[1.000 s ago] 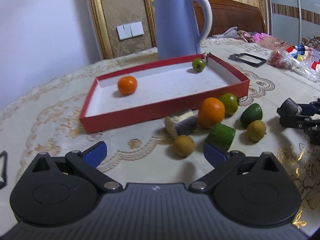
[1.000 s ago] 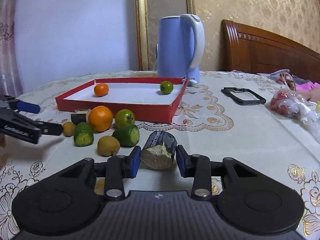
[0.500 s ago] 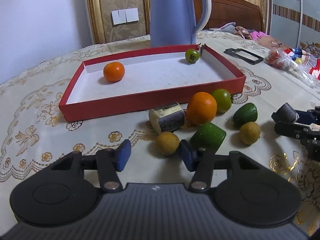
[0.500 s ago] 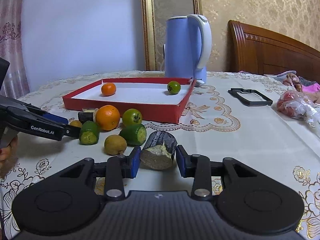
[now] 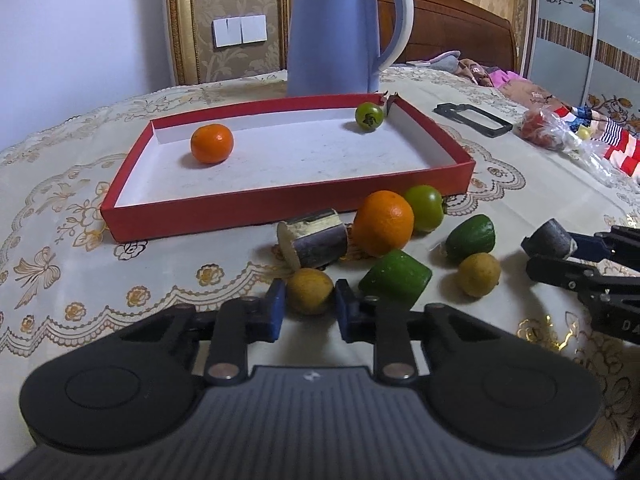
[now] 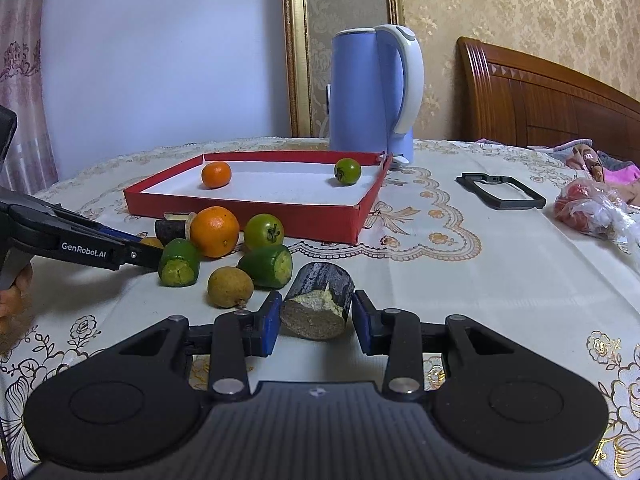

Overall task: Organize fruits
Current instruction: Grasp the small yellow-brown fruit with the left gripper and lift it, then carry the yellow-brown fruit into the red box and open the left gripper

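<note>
Left gripper (image 5: 309, 305) has just squeezed shut on a small yellow fruit (image 5: 310, 290) on the table (image 5: 60, 264), near the red tray (image 5: 240, 210). A green chunk (image 5: 396, 276) and a dark log (image 5: 316, 238) crowd it. Right gripper (image 6: 313, 318) pinches another log (image 6: 318, 302), cut end facing the camera.

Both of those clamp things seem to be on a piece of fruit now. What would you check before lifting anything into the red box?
1. Left gripper closed on the yellow fruit: ok; its jaws have just been closing, pads at both sides.
2. Right gripper gripping the dark cut piece: cannot tell; a gap shows at the right pad.
3. Neighbours clear of the left lift: not ok; the green cut fruit sits right beside it.
4. Space in the red tray: ok; only a small orange and a green fruit inside.
5. Kettle out of the path: ok, behind the tray.
</note>
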Action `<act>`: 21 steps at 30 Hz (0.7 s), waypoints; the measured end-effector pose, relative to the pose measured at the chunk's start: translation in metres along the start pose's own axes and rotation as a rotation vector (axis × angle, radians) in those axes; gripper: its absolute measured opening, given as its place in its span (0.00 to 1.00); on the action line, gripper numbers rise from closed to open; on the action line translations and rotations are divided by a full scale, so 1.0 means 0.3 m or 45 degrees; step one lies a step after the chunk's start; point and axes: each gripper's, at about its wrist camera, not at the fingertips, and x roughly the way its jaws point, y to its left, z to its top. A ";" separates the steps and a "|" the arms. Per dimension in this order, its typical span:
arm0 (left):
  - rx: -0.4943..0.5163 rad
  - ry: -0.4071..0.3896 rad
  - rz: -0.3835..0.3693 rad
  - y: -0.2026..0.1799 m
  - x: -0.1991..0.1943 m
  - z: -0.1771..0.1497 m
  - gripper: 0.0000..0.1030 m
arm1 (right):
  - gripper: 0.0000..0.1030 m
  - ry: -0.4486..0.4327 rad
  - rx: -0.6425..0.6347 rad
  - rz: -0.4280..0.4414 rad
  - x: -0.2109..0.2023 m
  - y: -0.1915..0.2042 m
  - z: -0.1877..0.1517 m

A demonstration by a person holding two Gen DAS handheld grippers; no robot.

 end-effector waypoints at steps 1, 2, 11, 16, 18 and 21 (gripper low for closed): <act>0.004 -0.002 0.001 -0.001 -0.001 -0.002 0.23 | 0.36 0.001 0.001 0.000 0.000 0.000 0.000; 0.006 -0.003 0.002 -0.002 -0.002 -0.004 0.23 | 0.36 0.002 0.000 0.000 0.001 0.000 0.000; -0.011 -0.021 0.009 0.013 -0.030 -0.003 0.23 | 0.36 0.005 -0.002 0.005 0.004 0.000 0.000; 0.024 -0.082 0.025 0.018 -0.070 0.044 0.23 | 0.36 0.006 -0.002 0.007 0.005 -0.001 0.000; 0.039 -0.116 0.048 0.029 -0.076 0.080 0.23 | 0.36 0.006 -0.002 0.007 0.005 -0.001 0.000; 0.036 -0.170 0.085 0.058 -0.073 0.148 0.23 | 0.36 0.006 0.000 0.006 0.005 -0.001 0.000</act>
